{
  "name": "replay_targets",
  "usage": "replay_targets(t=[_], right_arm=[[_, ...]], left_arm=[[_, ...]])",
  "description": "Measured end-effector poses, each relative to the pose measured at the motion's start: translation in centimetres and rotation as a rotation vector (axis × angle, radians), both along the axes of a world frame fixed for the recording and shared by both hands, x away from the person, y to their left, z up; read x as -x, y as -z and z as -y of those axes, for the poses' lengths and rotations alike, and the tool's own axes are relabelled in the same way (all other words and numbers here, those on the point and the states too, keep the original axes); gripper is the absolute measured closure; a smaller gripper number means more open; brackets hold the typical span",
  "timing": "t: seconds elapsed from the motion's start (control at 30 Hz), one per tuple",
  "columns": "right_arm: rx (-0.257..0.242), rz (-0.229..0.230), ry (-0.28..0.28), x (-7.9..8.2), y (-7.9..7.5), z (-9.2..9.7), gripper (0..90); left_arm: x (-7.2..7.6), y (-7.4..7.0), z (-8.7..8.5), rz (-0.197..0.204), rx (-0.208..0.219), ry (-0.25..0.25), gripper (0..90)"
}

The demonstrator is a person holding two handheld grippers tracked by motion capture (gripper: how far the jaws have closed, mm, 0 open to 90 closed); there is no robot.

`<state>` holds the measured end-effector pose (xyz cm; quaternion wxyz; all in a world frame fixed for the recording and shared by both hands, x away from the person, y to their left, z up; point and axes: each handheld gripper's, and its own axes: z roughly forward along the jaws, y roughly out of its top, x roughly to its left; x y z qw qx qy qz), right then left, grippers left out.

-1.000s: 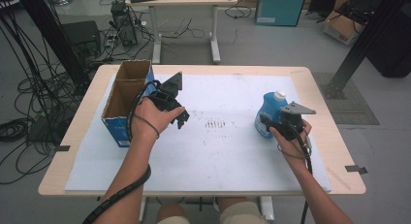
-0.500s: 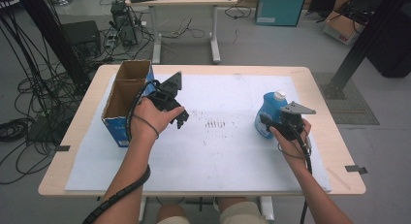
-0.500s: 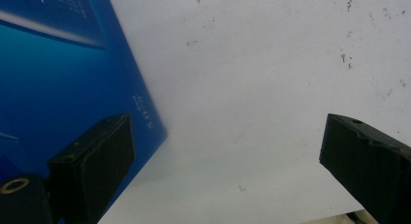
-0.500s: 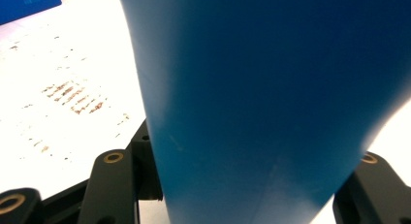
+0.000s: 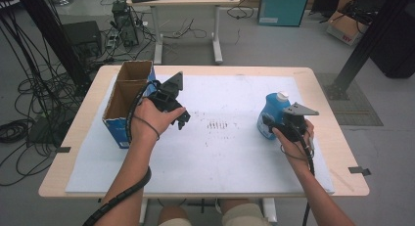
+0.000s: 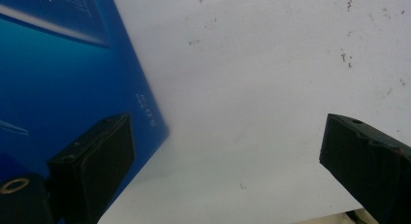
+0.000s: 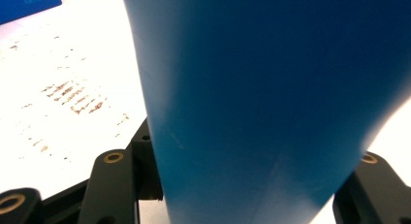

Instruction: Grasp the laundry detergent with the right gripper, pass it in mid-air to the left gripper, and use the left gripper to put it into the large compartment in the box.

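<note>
No brand or wording could be read on the blue bottle (image 5: 272, 114); its face in the right gripper view was plain blue. The blue box (image 5: 128, 101) carried small white print on its side in the left gripper view, too blurred to make out.

The bottle stood upright, white cap uppermost, on the white sheet (image 5: 220, 152) at the right part of the surface (image 5: 323, 89). The right hand-held gripper (image 5: 268, 124) was clamped on the bottle's lower body, one jaw at each side of it in the right gripper view, approaching from the person's side.

The left hand-held gripper (image 5: 183, 119) was held over the sheet just beside the open-topped box, which stood at the left edge of the surface. Its jaws stood wide apart with only bare sheet between them; one jaw lay in front of the box's blue wall, contact not determinable. The bottle and box were well apart, with a patch of dark marks (image 5: 217, 124) on the sheet between them.
</note>
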<state>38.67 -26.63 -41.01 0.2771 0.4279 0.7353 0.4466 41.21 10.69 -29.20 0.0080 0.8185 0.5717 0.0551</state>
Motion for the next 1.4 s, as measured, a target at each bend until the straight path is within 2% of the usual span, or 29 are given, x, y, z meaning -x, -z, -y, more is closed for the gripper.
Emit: replay_targets(t=[0.73, 1.4], right_arm=[[-0.006, 0.008, -0.006, 0.02, 0.13, 0.06, 41.5], [-0.007, -0.004, 0.003, 0.04, -0.01, 0.02, 46.2]], left_arm=[[0.08, -0.15, 0.32, 0.002, 0.001, 0.005, 6.2], [0.20, -0.22, 0.19, 0.005, 0.000, 0.004, 6.2]])
